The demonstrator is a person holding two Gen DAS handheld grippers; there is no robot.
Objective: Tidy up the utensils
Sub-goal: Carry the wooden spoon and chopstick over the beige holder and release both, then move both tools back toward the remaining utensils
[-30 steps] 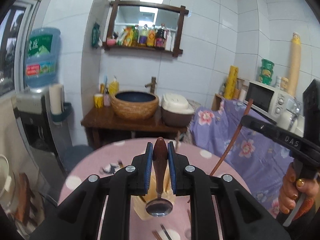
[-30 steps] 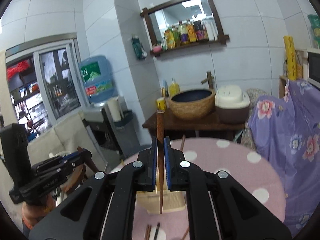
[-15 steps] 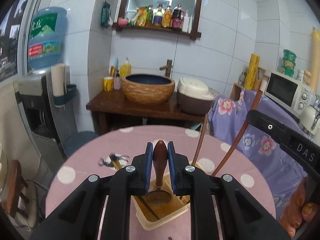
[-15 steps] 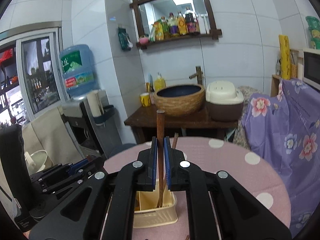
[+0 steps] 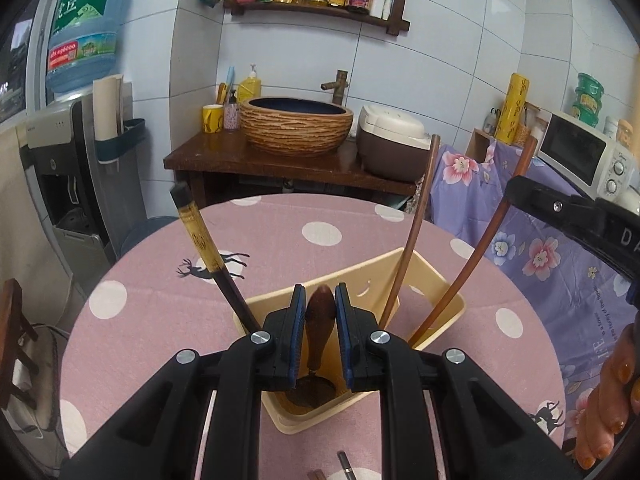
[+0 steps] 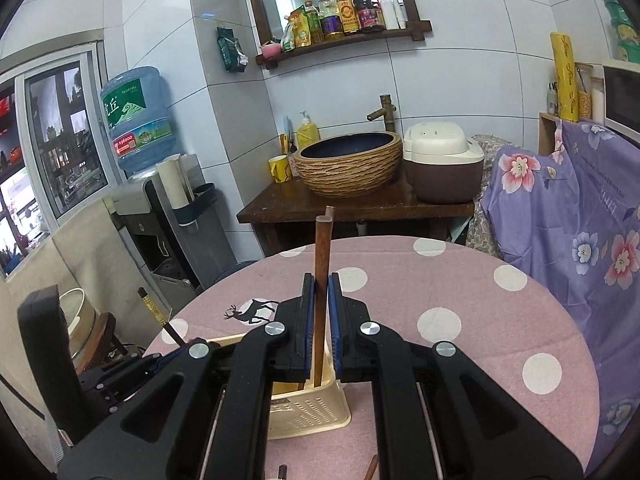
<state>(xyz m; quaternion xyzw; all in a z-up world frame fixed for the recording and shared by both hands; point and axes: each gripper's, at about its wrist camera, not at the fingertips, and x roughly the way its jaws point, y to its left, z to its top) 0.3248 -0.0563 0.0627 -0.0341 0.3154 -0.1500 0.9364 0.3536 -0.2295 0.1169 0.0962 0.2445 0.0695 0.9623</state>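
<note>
My left gripper (image 5: 320, 300) is shut on the handle of a dark wooden spoon (image 5: 320, 316). The spoon's bowl hangs down inside the cream plastic basket (image 5: 440, 284) on the pink dotted table (image 5: 280, 232). My right gripper (image 6: 319, 284) is shut on a brown chopstick (image 6: 322, 248), which stands nearly upright with its lower end inside the basket (image 6: 312, 412). In the left wrist view that chopstick (image 5: 476, 264) slants up to the right gripper (image 5: 520, 192). Another brown chopstick (image 5: 416, 232) and a black-and-gold one (image 5: 200, 240) lean in the basket.
Loose chopsticks (image 5: 344, 464) lie on the table near its front edge. A hand (image 5: 612, 400) holds the right gripper. Behind the table stand a wooden washstand with a basin (image 5: 296, 128), a rice cooker (image 5: 392, 140), a water dispenser (image 5: 60, 160) and a purple floral cloth (image 5: 540, 248).
Both grippers have come down and forward over the basket. The spoon's bowl and the chopstick's lower end, earlier above the basket, are now inside it. Both grips are unchanged.
</note>
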